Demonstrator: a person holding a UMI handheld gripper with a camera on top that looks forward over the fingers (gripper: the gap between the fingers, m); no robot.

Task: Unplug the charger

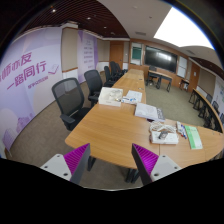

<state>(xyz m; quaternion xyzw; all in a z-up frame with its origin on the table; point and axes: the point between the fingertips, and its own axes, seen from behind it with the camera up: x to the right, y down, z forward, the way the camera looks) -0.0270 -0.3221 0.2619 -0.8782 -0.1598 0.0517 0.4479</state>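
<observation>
My gripper (111, 160) is open and empty, its two purple-padded fingers (76, 157) spread wide over the near end of a long wooden conference table (110, 125). No charger or plug can be made out in this view. A pile of papers and small items (165, 131) lies on the table ahead and to the right of the fingers. More papers (118, 97) lie further along the table.
Black office chairs (69, 100) line the left side of the table, with more chairs (205, 110) on the right. A wall banner (30, 75) with large characters stands at the left. A dark screen (159, 58) hangs on the far wall.
</observation>
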